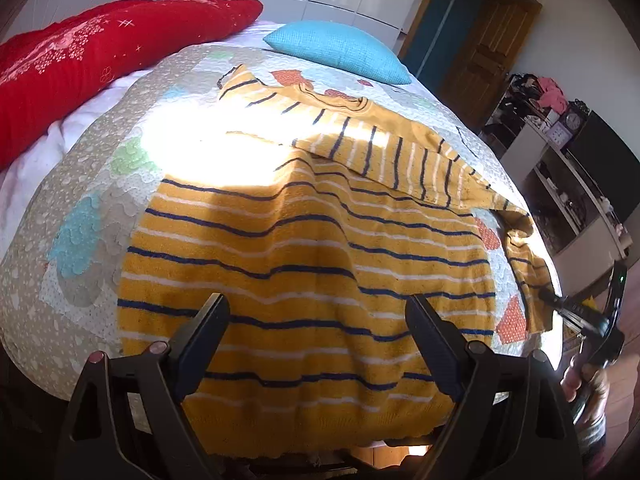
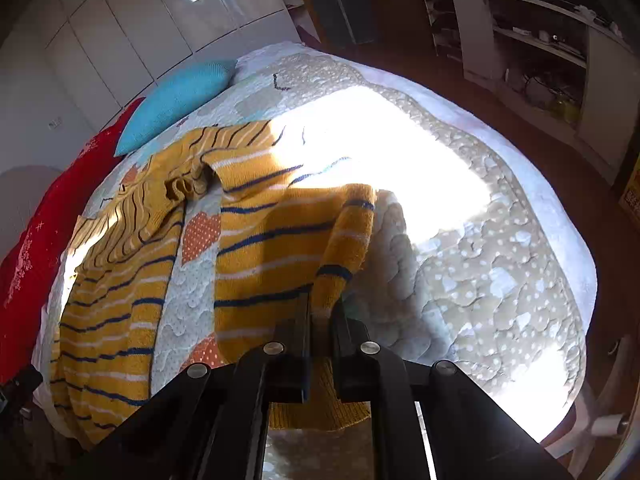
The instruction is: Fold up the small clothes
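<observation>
A yellow knit sweater with navy and white stripes lies spread on a quilted bedspread. One sleeve is folded across its chest. My left gripper is open, its fingers hovering above the sweater's lower body near the hem. My right gripper is shut on the cuff of the other sleeve and holds it lifted off the quilt. The right gripper also shows in the left wrist view at the bed's right edge. The sweater's body lies to the left in the right wrist view.
A blue pillow and a red cushion lie at the bed's head. White wardrobes stand behind. Shelves with clutter and a wooden door are to the right. Bright sunlight washes out parts of the quilt.
</observation>
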